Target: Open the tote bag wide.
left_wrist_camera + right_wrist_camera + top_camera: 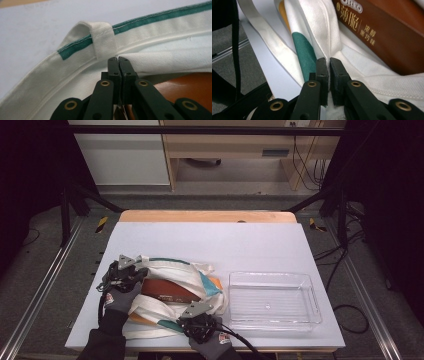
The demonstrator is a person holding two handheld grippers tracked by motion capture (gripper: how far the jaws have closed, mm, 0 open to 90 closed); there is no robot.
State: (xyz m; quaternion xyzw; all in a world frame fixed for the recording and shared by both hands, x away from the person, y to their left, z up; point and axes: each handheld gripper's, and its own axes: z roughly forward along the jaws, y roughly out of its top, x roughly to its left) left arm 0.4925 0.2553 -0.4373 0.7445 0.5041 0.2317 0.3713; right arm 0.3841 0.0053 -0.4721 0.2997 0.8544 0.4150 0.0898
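Note:
A white cloth bag [172, 292] with teal trim lies on the table's front left. A brown cookie box [167, 291] sits in its open mouth. My left gripper [131, 270] is at the bag's left end, shut on the bag's rim [140, 58] beside a white handle loop [103, 41]. My right gripper [200, 316] is at the bag's near edge, shut on a fold of the bag's cloth [322, 37], with the brown box [384, 32] just to the right of the jaws.
A clear plastic tray [272, 300] stands empty to the right of the bag. The white table top [215, 240] stretches behind the bag to a wooden strip at its far edge. Loose bag straps [269, 50] trail over the table's near edge.

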